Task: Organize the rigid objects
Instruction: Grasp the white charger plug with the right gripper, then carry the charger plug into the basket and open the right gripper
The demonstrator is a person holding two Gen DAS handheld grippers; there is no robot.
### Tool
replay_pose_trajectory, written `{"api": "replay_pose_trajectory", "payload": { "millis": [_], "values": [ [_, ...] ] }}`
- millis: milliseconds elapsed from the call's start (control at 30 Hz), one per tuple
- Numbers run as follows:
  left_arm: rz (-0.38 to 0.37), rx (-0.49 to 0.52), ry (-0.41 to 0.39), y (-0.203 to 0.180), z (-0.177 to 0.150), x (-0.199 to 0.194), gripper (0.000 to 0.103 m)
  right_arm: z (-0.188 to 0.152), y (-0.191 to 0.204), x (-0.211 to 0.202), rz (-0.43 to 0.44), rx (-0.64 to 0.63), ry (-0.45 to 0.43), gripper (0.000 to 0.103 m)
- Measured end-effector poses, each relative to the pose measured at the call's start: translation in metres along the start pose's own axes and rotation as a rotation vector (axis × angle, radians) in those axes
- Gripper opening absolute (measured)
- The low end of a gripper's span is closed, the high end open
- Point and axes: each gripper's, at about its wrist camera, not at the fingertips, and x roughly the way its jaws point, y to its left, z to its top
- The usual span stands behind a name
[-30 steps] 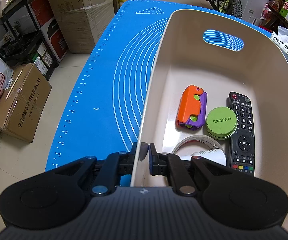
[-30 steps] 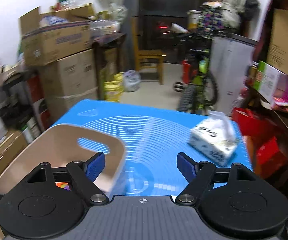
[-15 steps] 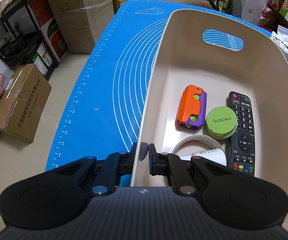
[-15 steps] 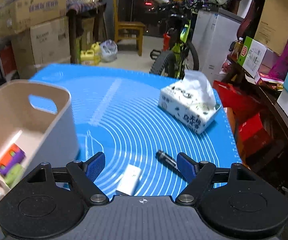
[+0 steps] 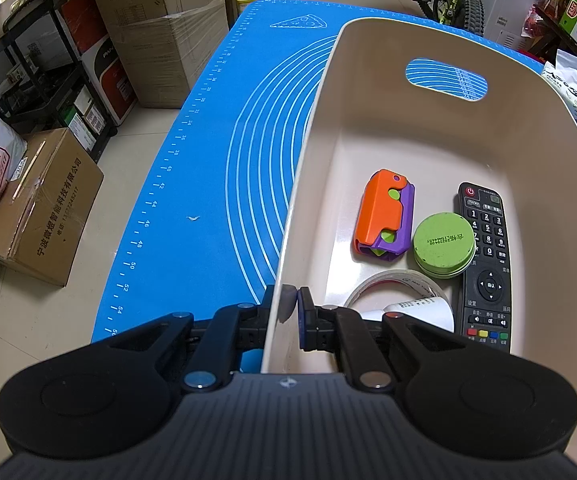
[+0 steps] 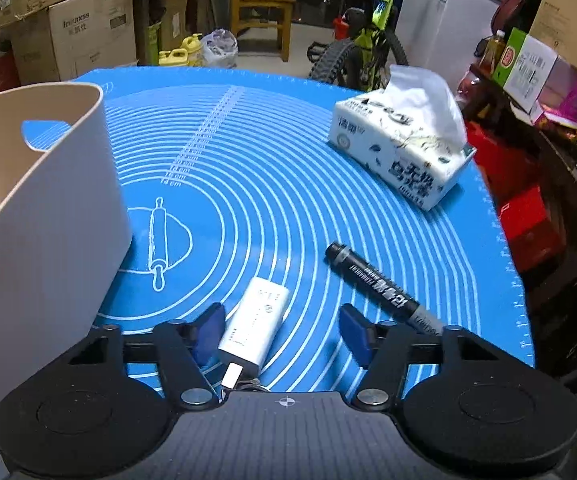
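My left gripper (image 5: 288, 307) is shut on the near left wall of the beige bin (image 5: 312, 128). Inside the bin lie an orange and purple toy (image 5: 384, 216), a green round tin (image 5: 443, 239), a black remote (image 5: 486, 268), a tape roll (image 5: 392, 284) and a white tube (image 5: 412, 312). My right gripper (image 6: 282, 330) is open, low over the blue mat (image 6: 268, 184). A white power bank (image 6: 254, 326) lies between its fingers, close to the left one. A black marker (image 6: 384, 288) lies just right of it. The bin (image 6: 28, 216) stands at the left.
A tissue pack (image 6: 402, 148) sits at the mat's far right. Cardboard boxes (image 5: 44, 204), a black shelf rack (image 5: 40, 80) and a bicycle (image 6: 364, 48) stand on the floor around the table. The mat's right edge (image 6: 516, 280) drops off beside red boxes.
My right gripper has swung down and forward over the mat, so the power bank now lies between its fingers and the marker beside them. My left gripper has stayed shut on the bin wall.
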Motion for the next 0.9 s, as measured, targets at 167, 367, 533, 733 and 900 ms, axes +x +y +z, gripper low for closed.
{"api": "replay_pose_trajectory", "payload": {
  "millis": [167, 367, 533, 733, 900],
  "values": [
    [0.0, -0.001, 0.0, 0.0, 0.0, 0.0, 0.012, 0.0, 0.002, 0.007, 0.039, 0.031, 0.023, 0.042],
    [0.0, -0.001, 0.0, 0.0, 0.0, 0.0, 0.012, -0.004, -0.006, -0.001, 0.073, 0.072, 0.011, 0.032],
    [0.0, 0.0, 0.0, 0.0, 0.0, 0.0, 0.011, -0.004, -0.021, -0.023, 0.075, 0.107, -0.051, 0.032],
    [0.0, 0.0, 0.0, 0.0, 0.0, 0.0, 0.012, 0.002, -0.025, -0.057, 0.081, 0.112, -0.14, 0.032],
    [0.0, 0.0, 0.0, 0.0, 0.0, 0.0, 0.011, 0.012, -0.018, -0.086, 0.082, 0.115, -0.217, 0.032]
  ]
}}
